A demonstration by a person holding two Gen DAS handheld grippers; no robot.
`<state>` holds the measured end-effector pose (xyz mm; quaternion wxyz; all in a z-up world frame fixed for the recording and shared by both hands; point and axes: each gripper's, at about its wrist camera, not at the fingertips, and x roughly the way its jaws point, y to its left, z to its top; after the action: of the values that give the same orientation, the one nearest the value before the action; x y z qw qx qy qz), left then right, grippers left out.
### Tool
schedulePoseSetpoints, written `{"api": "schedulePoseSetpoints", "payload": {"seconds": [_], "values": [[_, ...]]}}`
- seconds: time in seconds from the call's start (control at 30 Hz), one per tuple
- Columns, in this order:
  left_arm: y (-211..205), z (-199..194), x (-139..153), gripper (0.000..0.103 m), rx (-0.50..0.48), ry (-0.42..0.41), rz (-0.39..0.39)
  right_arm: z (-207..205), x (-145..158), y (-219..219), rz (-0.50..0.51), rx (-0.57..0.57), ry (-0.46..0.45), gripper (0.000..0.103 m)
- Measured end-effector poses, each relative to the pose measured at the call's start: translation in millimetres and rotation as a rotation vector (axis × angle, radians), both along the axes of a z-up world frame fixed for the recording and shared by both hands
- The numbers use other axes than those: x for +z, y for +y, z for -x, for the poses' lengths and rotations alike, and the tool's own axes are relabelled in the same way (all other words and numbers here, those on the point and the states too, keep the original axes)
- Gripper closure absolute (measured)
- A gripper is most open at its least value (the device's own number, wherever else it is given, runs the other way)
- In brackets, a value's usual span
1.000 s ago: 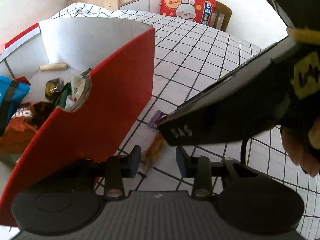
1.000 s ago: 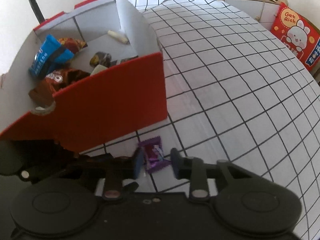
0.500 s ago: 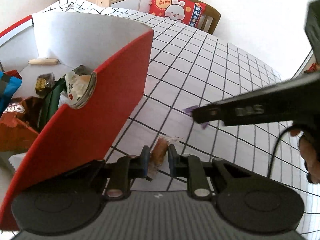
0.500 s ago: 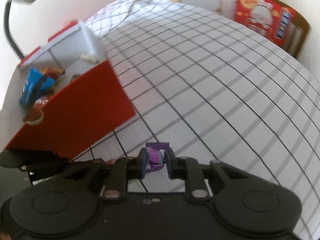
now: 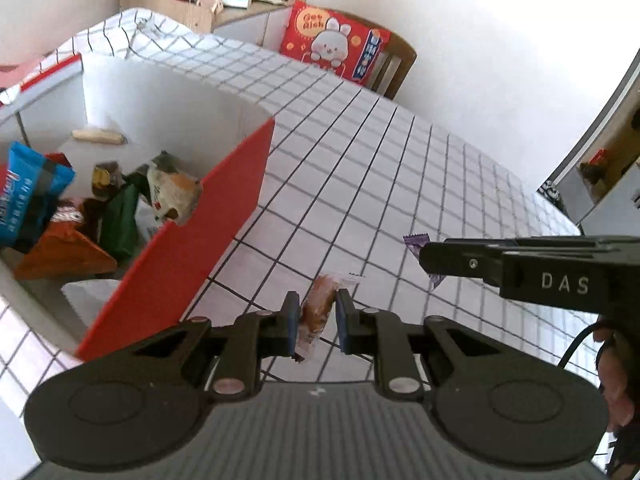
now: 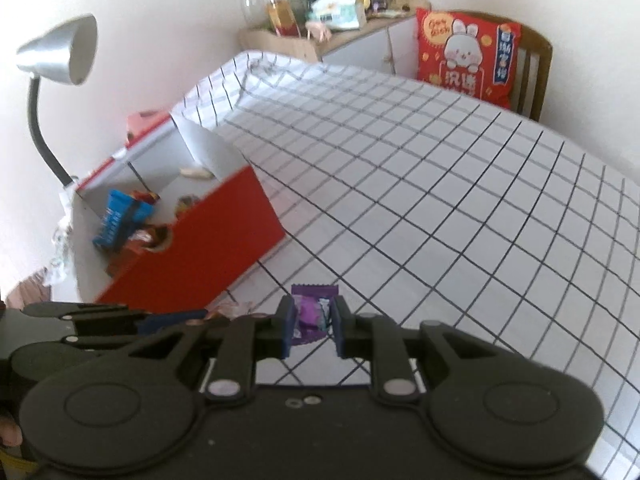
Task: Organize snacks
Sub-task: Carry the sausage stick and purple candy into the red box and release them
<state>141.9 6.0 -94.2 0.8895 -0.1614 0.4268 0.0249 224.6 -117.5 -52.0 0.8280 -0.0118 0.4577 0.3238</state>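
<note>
Inspection of the left wrist view: the left gripper (image 5: 317, 316) is clamped on a brown wrapped snack (image 5: 318, 307), its jaws having closed onto it within the last second; a second ago the snack lay on the checked tablecloth (image 5: 400, 184) between open fingers. It now hangs clear of the cloth. The red box (image 5: 208, 236), already holding several packets, stands ahead and to the left of the gripper. Right wrist view: the right gripper (image 6: 311, 326) is likewise closed on a purple wrapped candy (image 6: 310, 312), which was on the cloth a second ago and is now lifted. The box lies ahead to its left. Judgement: both pickups are complete; carrying each item over the box rim and releasing remains.
</note>
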Motion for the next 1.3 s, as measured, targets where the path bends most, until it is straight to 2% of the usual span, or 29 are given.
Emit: {"api": "schedulePoseSetpoints", "payload": {"seconds": [0.33,0.6,0.87,1.3], "values": [[9.8,36.4,59.7,0.085,0.022,-0.08,-0.019,40.8,61.9,6.4,-0.07,0.004,-0.126,0.086],[52.5,51.6,92.6,0.085,0.075,-0.13,-0.057,52.8,88.5,45.9,-0.111,0.006,-0.177,0.086],[109.3,41.1,100.1,0.085,0.108,-0.132,-0.115,42.9,81.1,104.0,-0.125,-0.011,-0.148,0.086],[194.7,0.6,68.3,0.085,0.097,-0.036,-0.156,22.8,40.0,183.5,-0.056,-0.094,-0.062,0.085]]}}
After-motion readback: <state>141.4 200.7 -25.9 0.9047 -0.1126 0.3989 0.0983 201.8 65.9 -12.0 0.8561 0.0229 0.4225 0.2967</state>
